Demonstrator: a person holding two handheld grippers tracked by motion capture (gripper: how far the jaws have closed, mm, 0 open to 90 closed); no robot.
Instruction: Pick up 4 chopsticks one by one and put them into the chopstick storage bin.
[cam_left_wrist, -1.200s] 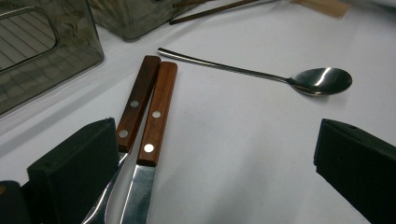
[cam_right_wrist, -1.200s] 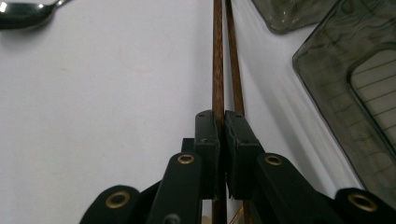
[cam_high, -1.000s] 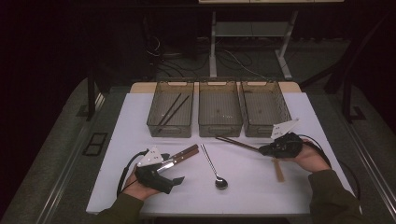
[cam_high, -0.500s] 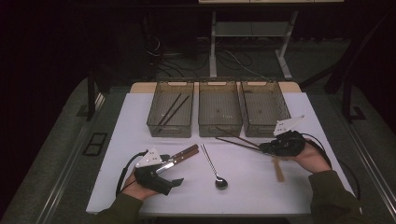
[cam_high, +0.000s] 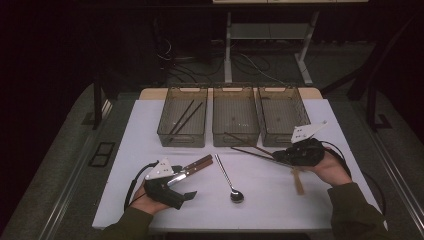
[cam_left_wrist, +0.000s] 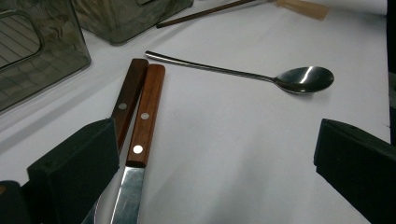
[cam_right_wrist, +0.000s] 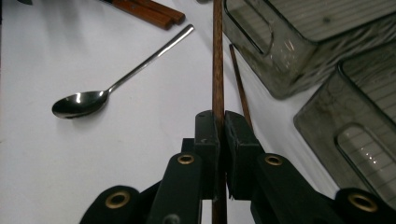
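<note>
The right hand-held gripper had its jaws pressed together on a thin dark-brown wooden chopstick, which ran out from the pads toward twelve o'clock in the right gripper view. A second dark chopstick lay on the white counter just beside it, at about one o'clock. In the high view the right hand-held gripper sat at four o'clock on the counter, the held chopstick pointing toward nine o'clock, just in front of the middle clear plastic bin. The left hand-held gripper, at seven o'clock, stood wide open, holding nothing, beside two wooden-handled knives. A shiny steel spoon lay between the two grippers.
</note>
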